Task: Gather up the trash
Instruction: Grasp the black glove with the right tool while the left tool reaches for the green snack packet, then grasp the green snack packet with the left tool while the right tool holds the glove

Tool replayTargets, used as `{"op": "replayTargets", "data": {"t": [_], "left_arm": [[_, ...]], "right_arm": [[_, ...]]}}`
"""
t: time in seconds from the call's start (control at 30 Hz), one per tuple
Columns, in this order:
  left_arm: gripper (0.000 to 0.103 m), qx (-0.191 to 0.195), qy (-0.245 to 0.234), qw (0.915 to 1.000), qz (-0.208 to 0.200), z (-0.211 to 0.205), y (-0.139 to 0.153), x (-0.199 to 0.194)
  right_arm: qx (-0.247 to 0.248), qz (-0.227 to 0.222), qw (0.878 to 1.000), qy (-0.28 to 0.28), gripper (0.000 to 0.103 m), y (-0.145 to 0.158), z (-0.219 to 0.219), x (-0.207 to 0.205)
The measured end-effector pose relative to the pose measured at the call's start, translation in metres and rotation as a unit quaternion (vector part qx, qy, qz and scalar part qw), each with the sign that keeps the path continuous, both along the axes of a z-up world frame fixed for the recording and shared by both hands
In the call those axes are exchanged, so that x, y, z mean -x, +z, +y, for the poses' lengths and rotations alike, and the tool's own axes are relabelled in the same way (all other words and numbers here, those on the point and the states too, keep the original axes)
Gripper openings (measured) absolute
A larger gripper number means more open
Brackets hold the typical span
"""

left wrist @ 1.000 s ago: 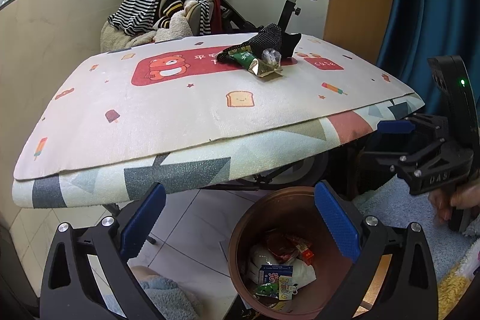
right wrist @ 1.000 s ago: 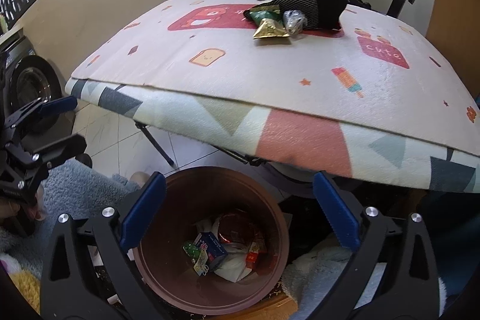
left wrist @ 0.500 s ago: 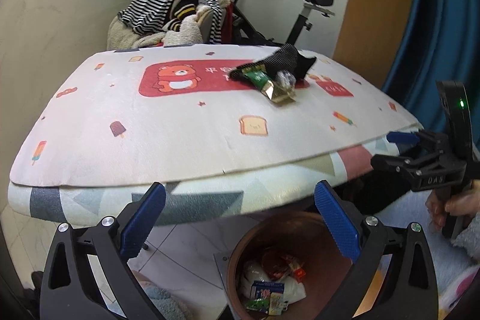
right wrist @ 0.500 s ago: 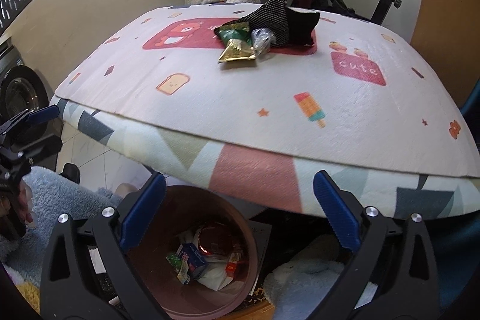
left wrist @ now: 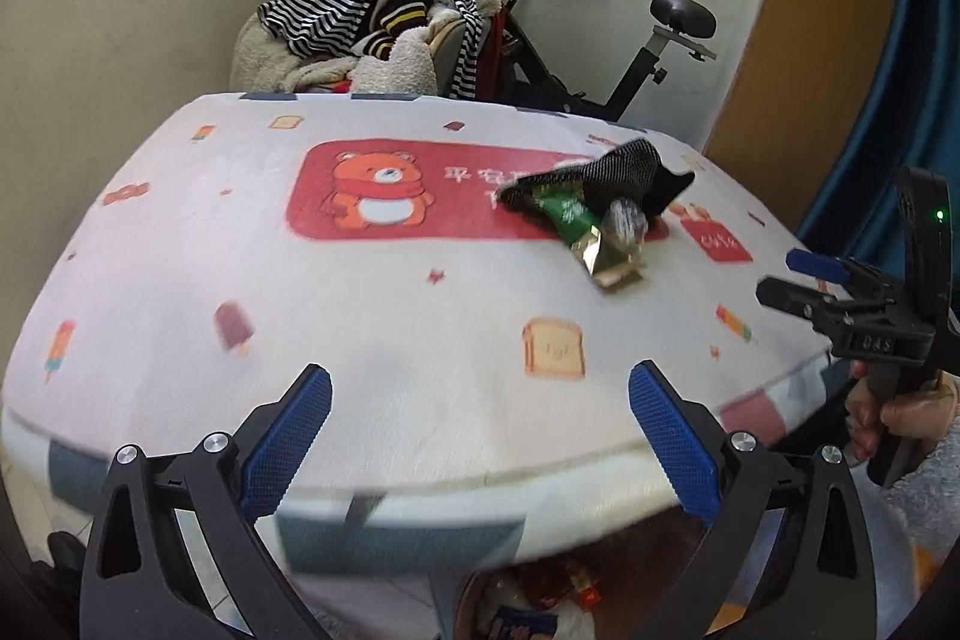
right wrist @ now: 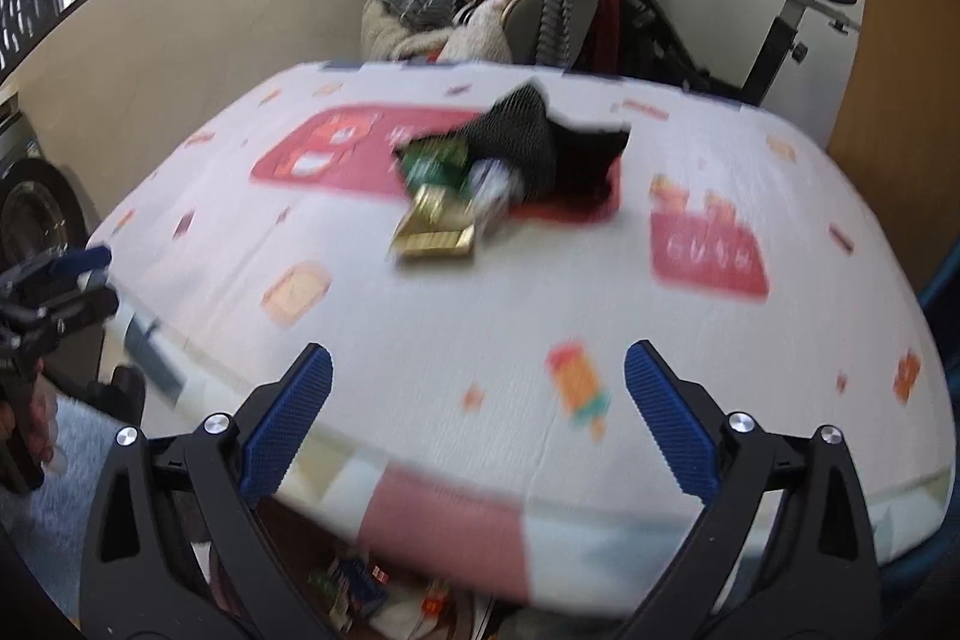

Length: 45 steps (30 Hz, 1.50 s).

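Observation:
A green and gold snack wrapper point(left wrist: 585, 232) point(right wrist: 435, 205) lies on the patterned table cover point(left wrist: 390, 292) beside a crumpled clear plastic wrapper point(left wrist: 627, 220) point(right wrist: 495, 187) and a black mesh cloth point(left wrist: 618, 172) point(right wrist: 534, 142), far from both grippers. My left gripper point(left wrist: 480, 430) is open and empty above the table's near edge. My right gripper point(right wrist: 477, 427) is open and empty, also seen from the side in the left wrist view point(left wrist: 804, 280). The brown bin point(left wrist: 540, 598) with trash point(right wrist: 360, 592) sits below the table edge, mostly hidden.
A chair piled with striped clothes point(left wrist: 372, 28) and an exercise bike point(left wrist: 660, 58) stand behind the table. A blue curtain point(left wrist: 924, 70) hangs at the right. A washing machine point(right wrist: 30, 214) stands at the left.
Both grippers have risen from over the bin to above the table edge, moving toward the wrappers. The bin has dropped nearly out of view. Both stay open.

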<state>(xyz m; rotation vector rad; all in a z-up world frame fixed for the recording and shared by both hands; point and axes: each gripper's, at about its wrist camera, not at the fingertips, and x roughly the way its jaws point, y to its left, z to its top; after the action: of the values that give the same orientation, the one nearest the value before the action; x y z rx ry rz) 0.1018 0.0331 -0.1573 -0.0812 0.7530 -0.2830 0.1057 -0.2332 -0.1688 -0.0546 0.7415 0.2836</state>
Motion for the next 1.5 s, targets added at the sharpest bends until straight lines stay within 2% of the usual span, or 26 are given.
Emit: {"op": "replayTargets", "data": {"t": [0.1,0.17,0.27,0.33,0.4,0.5,0.6,0.63,0.67,0.7,0.73,0.93,1.07,1.2,1.27,1.37,1.43,1.5], "left_arm": [[0.097,0.001,-0.002,1.0000,-0.009,-0.010,0.008,-0.022],[0.097,0.002,-0.005,0.9999,-0.012,-0.017,0.010,-0.032],[0.097,0.001,-0.012,0.9999,-0.010,-0.023,0.010,-0.043],[0.097,-0.004,-0.017,0.9998,-0.005,-0.027,0.007,-0.052],[0.097,-0.007,-0.018,0.9998,-0.001,-0.030,0.005,-0.059],[0.097,-0.004,-0.010,0.9999,0.009,-0.033,-0.001,-0.069],[0.091,0.007,-0.007,0.9998,0.017,-0.034,-0.004,-0.076],[0.090,0.012,-0.007,0.9997,0.022,-0.035,-0.006,-0.079],[0.089,0.016,-0.008,0.9995,0.025,-0.037,-0.007,-0.082],[0.089,0.018,-0.009,0.9994,0.027,-0.038,-0.008,-0.084],[0.087,0.018,-0.010,0.9994,0.028,-0.041,-0.008,-0.085],[0.083,0.011,-0.026,0.9990,0.034,-0.057,-0.010,-0.089],[0.078,0.021,-0.036,0.9980,0.047,-0.069,-0.014,-0.098],[0.072,0.017,-0.056,0.9965,0.060,-0.091,-0.021,-0.118],[0.066,0.019,-0.058,0.9959,0.066,-0.100,-0.023,-0.131],[0.063,0.036,-0.060,0.9944,0.080,-0.110,-0.027,-0.153],[0.063,0.031,-0.061,0.9937,0.088,-0.119,-0.031,-0.166],[0.056,0.016,-0.065,0.9928,0.099,-0.130,-0.038,-0.179]], "right_arm": [[-0.003,-0.015,1.000,-0.001,0.091,0.009,-0.004,-0.029],[-0.004,-0.020,1.000,-0.001,0.083,0.012,-0.009,-0.047],[-0.002,-0.027,1.000,-0.016,0.080,0.014,-0.015,-0.080],[-0.014,-0.019,0.999,-0.027,0.077,0.013,-0.020,-0.104],[-0.045,0.001,0.998,-0.033,0.067,0.006,-0.028,-0.133],[-0.080,0.025,0.996,-0.022,0.063,-0.002,-0.033,-0.153],[-0.080,0.039,0.996,0.002,0.054,-0.007,-0.029,-0.159],[-0.078,0.039,0.996,0.005,0.045,-0.006,-0.029,-0.159],[-0.079,0.039,0.996,0.008,0.028,-0.005,-0.030,-0.158],[-0.081,0.037,0.996,0.007,0.019,-0.004,-0.033,-0.160],[-0.088,0.026,0.996,0.002,0.014,0.000,-0.037,-0.157],[-0.108,-0.065,0.989,-0.082,0.014,0.043,-0.075,-0.120],[-0.087,-0.122,0.980,-0.132,0.014,0.067,-0.094,-0.089],[-0.085,-0.130,0.977,-0.144,0.014,0.076,-0.110,-0.077],[-0.085,-0.119,0.978,-0.148,0.014,0.073,-0.116,-0.075],[-0.083,-0.094,0.979,-0.158,0.013,0.065,-0.125,-0.079],[-0.086,-0.085,0.979,-0.163,0.013,0.064,-0.131,-0.080],[-0.088,-0.078,0.979,-0.167,0.013,0.063,-0.135,-0.074]]}}
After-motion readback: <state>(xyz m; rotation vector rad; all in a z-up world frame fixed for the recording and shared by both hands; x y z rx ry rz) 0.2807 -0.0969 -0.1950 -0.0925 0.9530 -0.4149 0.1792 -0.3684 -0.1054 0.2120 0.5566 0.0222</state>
